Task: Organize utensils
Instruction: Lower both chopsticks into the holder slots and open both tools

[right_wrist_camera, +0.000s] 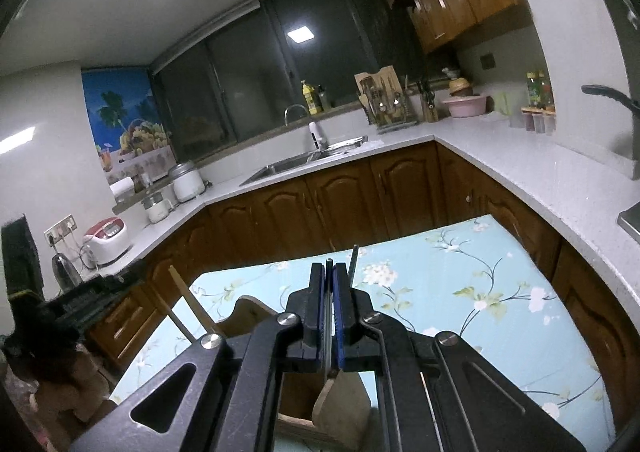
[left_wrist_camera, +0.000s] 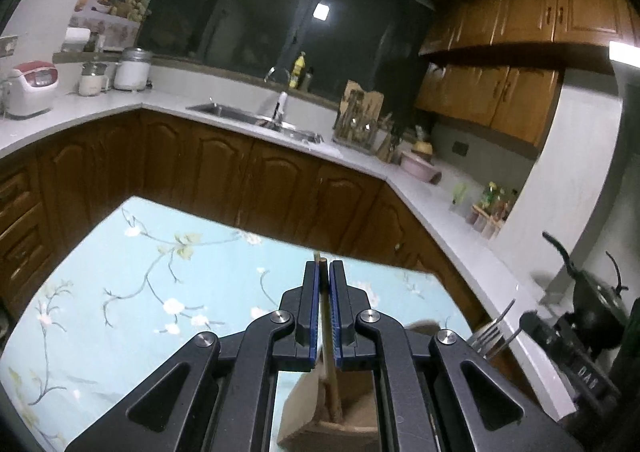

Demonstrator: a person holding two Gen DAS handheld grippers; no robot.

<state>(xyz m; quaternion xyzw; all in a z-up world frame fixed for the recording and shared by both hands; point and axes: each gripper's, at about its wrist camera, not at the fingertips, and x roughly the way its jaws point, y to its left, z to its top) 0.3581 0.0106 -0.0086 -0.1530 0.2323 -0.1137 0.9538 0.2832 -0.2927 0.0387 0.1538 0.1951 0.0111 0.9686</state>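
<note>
Right now my left gripper (left_wrist_camera: 324,268) has its fingers (left_wrist_camera: 310,296) closed on a wooden chopstick (left_wrist_camera: 329,352), the blue pads pressing it from both sides. The stick runs between them, its top poking just past the fingertips and its lower end down inside a wooden utensil holder (left_wrist_camera: 320,428) that stands on the worktop (left_wrist_camera: 120,272), which wears a pale blue floral cloth.

My right gripper (right_wrist_camera: 329,272) is likewise clamped, its fingers (right_wrist_camera: 316,300) squeezed on a thin metal utensil handle (right_wrist_camera: 328,316); I count one dark tip above the fingertips, and a second slim dark rod (right_wrist_camera: 354,264) beside it that I cannot identify. Below the fingers I see the wooden holder's divider (right_wrist_camera: 340,404).

From the left wrist I count one fork (left_wrist_camera: 490,328), its tines up, in the other gripper. From the right wrist I count two light sticks (right_wrist_camera: 188,304) angled up at the left gripper; whether both are chopsticks I cannot tell.

Further out, one sink (right_wrist_camera: 304,161) is set in the far worktop, one rice cooker (right_wrist_camera: 106,240) sits at the left, and one pink basin (right_wrist_camera: 464,105) stands near the corner.
</note>
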